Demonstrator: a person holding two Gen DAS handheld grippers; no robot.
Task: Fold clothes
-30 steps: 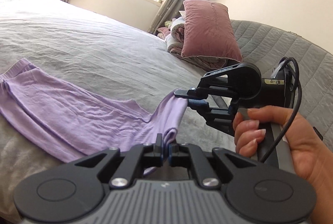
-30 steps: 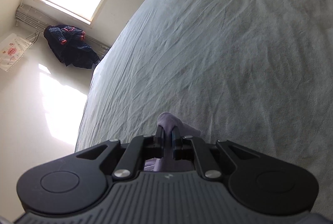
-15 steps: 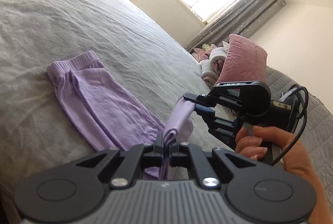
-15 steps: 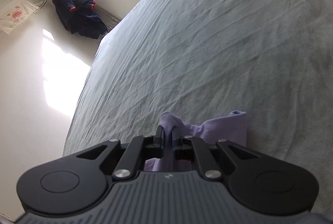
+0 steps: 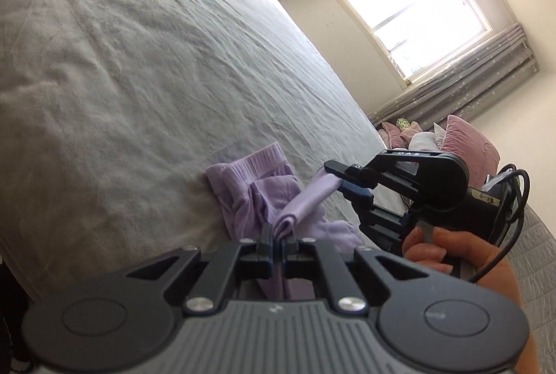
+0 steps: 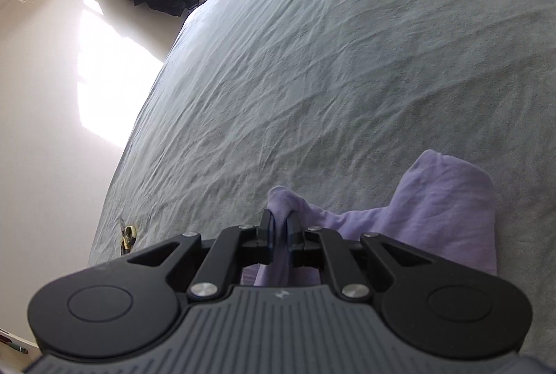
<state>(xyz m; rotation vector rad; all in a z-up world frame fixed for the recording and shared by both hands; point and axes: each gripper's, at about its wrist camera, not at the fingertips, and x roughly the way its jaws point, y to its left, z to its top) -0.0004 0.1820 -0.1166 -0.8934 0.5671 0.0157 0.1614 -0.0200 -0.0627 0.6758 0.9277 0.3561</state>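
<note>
Over the grey bed, I keep left tongs and right tongs clamped on the lilac garment's hem, carrying it level toward the waistband at ten o'clock.

Wide open grey bed ahead toward its far edge, blocked only by small scissors near the far left corner, pink pillows heaped at the head end, purple garment bunched at the near edge.
</note>
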